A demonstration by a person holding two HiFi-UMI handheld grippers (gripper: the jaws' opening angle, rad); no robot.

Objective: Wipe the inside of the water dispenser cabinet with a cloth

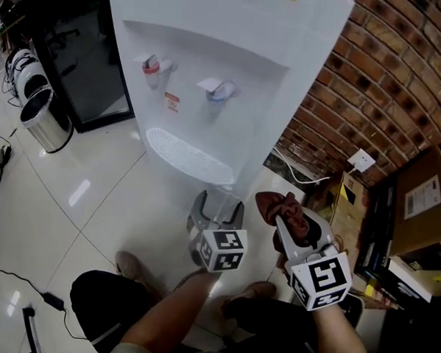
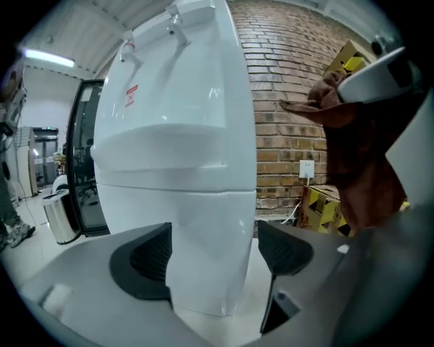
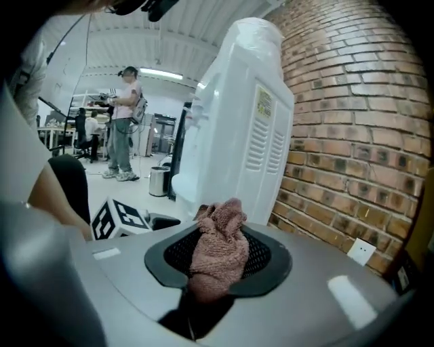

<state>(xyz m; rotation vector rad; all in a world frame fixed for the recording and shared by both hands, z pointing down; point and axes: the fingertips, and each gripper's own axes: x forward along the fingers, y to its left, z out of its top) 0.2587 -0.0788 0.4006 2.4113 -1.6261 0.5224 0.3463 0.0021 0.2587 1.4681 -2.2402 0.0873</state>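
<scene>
1. Reddish-brown terry cloth (image 3: 218,252) is bunched between the fingers of the right gripper (image 1: 286,221), which are clamped on it. It is held in the air just right of the water dispenser (image 1: 210,83) base.
2. The left gripper (image 1: 217,209) has its fingers (image 2: 150,261) spread wide and holds nothing. The dispenser's white lower front shows beyond the gap.
3. The dispenser stands on the tiled floor against a brick wall (image 1: 402,93).
</scene>
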